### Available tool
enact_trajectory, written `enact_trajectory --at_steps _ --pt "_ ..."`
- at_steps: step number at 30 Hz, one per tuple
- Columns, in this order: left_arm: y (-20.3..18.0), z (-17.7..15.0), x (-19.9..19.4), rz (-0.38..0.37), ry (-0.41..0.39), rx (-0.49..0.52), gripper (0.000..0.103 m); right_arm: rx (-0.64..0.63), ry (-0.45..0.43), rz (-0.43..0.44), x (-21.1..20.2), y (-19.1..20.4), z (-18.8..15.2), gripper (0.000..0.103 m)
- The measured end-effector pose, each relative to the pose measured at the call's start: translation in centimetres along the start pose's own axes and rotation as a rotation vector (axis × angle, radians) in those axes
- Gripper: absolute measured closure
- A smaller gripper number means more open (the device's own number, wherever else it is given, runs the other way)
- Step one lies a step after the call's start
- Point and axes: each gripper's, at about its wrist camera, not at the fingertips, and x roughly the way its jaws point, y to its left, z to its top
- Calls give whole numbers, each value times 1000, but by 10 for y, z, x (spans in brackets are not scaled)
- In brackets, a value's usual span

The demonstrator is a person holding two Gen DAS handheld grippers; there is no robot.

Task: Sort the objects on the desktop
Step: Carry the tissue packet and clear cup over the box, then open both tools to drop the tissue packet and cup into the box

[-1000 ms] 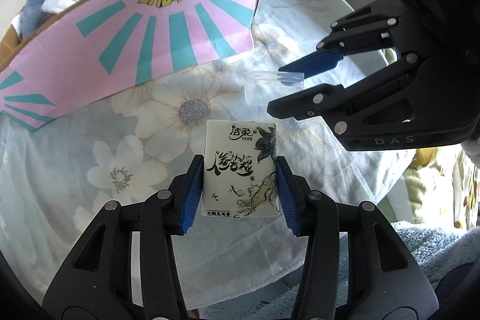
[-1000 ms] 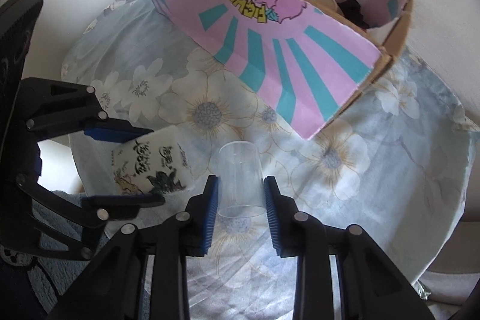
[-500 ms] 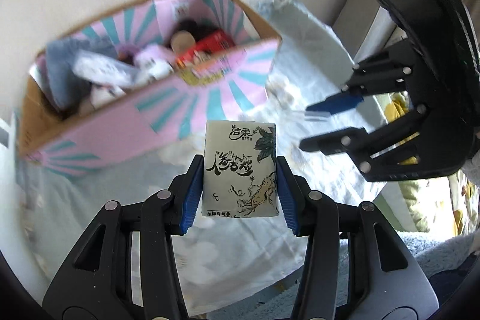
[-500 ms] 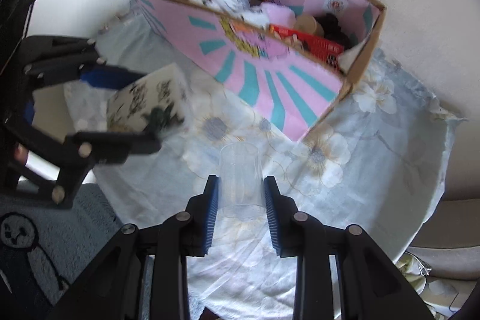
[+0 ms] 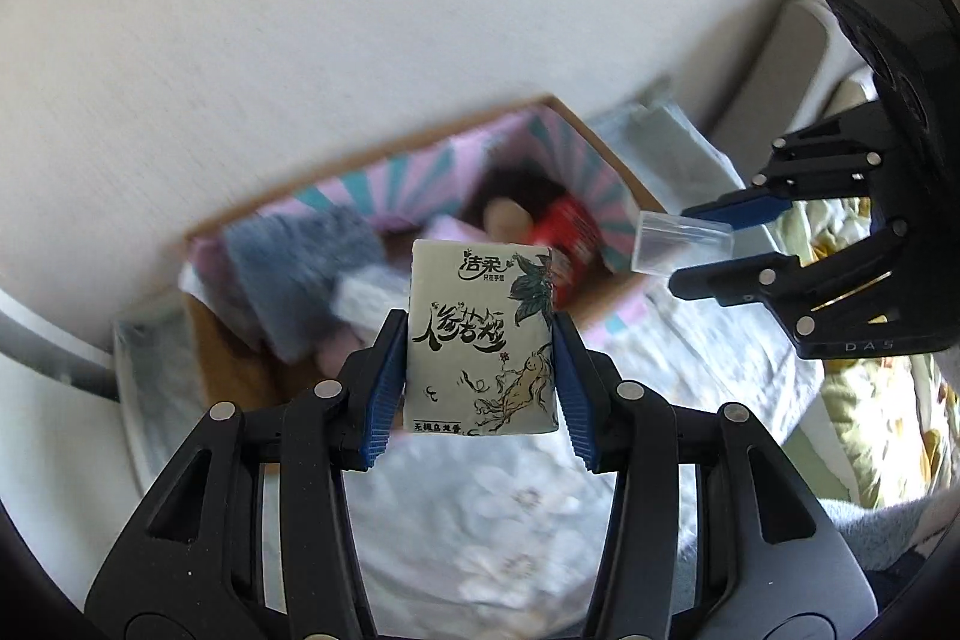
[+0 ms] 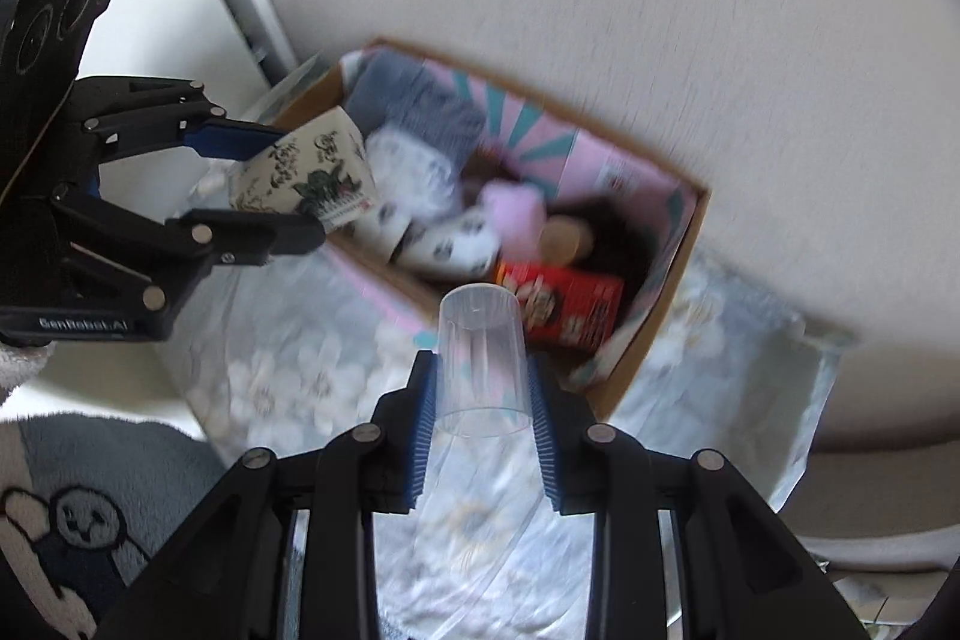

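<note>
My left gripper (image 5: 478, 388) is shut on a white tissue pack (image 5: 480, 340) printed with black calligraphy, held in the air over the near side of the pink and teal cardboard box (image 5: 624, 196). It also shows in the right wrist view (image 6: 303, 175), over the box's left end. My right gripper (image 6: 483, 421) is shut on a clear plastic cup (image 6: 482, 352), held upside down above the box's near wall (image 6: 636, 352). The cup also shows in the left wrist view (image 5: 684, 250), beside the box's right corner.
The box holds a grey knit item (image 6: 414, 106), white patterned packs (image 6: 456, 244), a pink item (image 6: 516, 211), a red packet (image 6: 564, 304) and a dark item. It stands against a white wall on a floral cloth (image 6: 288, 376). A grey rug (image 6: 108, 490) lies below left.
Both grippers have risen from the cloth and moved forward over the box, carrying the tissue pack and the cup. The view is blurred by motion.
</note>
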Motion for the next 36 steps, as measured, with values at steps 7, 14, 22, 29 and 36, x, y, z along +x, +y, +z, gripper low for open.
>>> enact_trajectory --at_steps 7,14,22,29,36 --pt "43 42 26 35 45 -14 60 86 27 -16 13 -14 44 75" --pt "59 59 56 70 104 15 60 174 75 -18 41 -28 70 75" --pt "67 54 79 75 141 -1 60 232 135 -32 67 -34 78 75" --pt "68 54 88 75 148 -10 60 225 153 -33 73 -32 82 75" --pt "70 55 89 101 160 -51 21 253 184 -26 79 -37 84 67"
